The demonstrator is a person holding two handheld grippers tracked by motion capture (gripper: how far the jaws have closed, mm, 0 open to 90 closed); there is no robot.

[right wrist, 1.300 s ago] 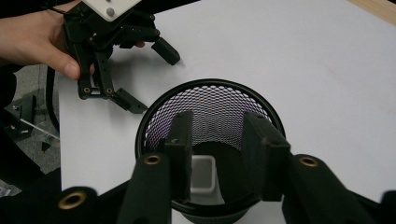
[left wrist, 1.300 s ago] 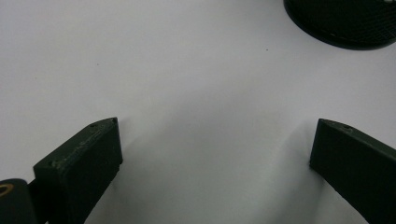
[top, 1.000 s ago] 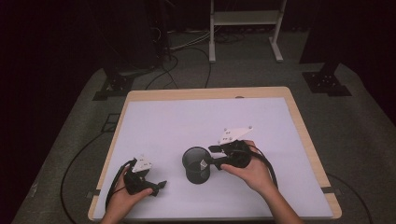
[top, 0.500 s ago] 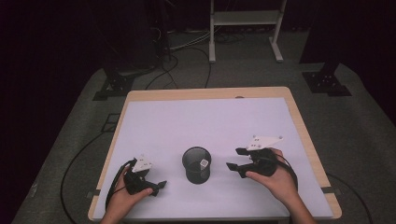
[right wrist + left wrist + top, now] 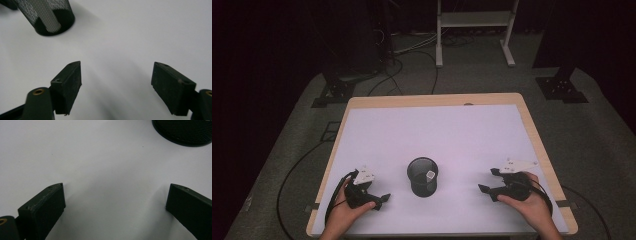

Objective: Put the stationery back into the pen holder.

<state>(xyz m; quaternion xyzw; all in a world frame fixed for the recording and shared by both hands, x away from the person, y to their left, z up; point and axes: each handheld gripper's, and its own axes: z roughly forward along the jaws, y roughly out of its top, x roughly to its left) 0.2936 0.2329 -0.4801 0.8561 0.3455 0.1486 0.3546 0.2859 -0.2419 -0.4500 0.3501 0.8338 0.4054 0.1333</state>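
Standing alone in the lower middle of the high view: one black mesh cup [image 5: 422,176], upright, with one small white piece [image 5: 431,174] showing inside it. Flanking it, two grippers, each held in one hand. Resting at lower left: the left gripper [image 5: 382,198], jaws spread wide with bare table between them, near the cup but apart from it. Sitting at lower right: the right gripper [image 5: 487,184], well apart from the cup, jaws having just been opening, now spread wide with nothing between them. Peeking into the upper right of the left gripper view, the cup's base; leaning in at the upper left of the right gripper view, its mesh wall. Lying close to both hands: the table's [image 5: 427,125] near edge. Stretching above the cup toward the far edge, open white surface.
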